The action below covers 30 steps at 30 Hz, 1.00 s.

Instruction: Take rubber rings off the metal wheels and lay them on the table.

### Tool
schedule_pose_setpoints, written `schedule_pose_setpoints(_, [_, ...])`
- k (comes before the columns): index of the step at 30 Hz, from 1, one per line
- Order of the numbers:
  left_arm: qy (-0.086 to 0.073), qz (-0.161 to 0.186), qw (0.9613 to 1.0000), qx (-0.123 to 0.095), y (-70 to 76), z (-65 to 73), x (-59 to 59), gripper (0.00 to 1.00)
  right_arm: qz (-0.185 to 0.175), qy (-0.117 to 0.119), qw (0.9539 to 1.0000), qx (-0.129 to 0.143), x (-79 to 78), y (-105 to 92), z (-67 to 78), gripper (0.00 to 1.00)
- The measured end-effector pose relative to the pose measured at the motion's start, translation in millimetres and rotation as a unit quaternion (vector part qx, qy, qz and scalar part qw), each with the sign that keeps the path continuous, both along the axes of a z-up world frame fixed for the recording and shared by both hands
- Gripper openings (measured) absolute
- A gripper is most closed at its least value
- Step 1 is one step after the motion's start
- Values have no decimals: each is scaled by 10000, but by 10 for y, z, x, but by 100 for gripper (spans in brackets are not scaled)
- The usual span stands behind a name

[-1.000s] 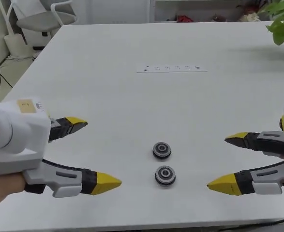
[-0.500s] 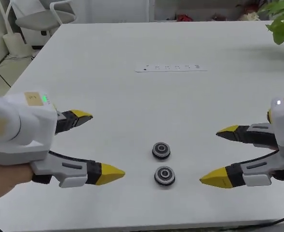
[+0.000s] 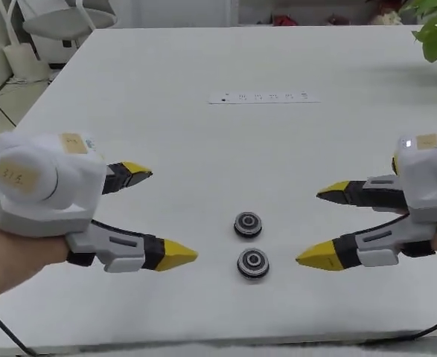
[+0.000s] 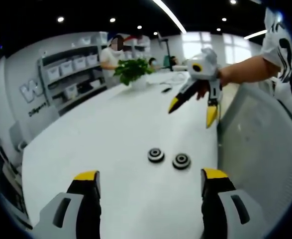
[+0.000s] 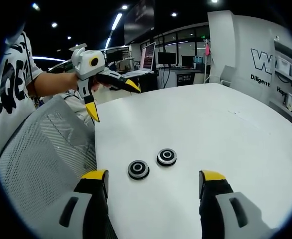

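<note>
Two small metal wheels with black rubber rings lie flat on the white table: the farther wheel [image 3: 248,224] [image 4: 156,155] [image 5: 166,156] and the nearer wheel [image 3: 253,262] [image 4: 181,161] [image 5: 138,169], a little apart. My left gripper [image 3: 162,214] [image 4: 149,177] hangs open to their left, its yellow tips a short way off. My right gripper [image 3: 321,225] [image 5: 152,177] is open on their right, facing the left one. Neither holds anything. The two wheels lie between the grippers.
A white power strip [image 3: 263,97] lies flat farther back on the table [image 3: 203,149]. A green plant [image 3: 435,30] stands at the far right corner. An office chair [image 3: 58,26] stands beyond the far left corner. The table's front edge runs just below the wheels.
Both grippers have moved inward toward the wheels, left going right and right going left. Their jaws stay open. The wheels have not moved.
</note>
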<state>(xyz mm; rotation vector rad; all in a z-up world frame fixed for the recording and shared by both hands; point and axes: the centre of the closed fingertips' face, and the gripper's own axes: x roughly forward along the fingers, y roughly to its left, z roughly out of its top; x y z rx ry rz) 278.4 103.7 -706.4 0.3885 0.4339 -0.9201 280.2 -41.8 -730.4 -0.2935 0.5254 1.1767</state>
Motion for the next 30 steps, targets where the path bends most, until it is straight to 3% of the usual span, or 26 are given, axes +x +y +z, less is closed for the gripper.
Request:
schedule_pose_setpoints(10, [55,-135,9999,48,-79,-64,-4,82,176,12,9998,-31,-10,75,-57,67])
schedule_pose_setpoints(18, [-1,-266,9996,58,-166,-71,37,79,293,-54,9995,-109,7,137,-107,65])
schedule_pose_setpoints(30, [162,-387,9991,-38,-279,-142,47,77,339,97,9994,-26,6,164,-174,58])
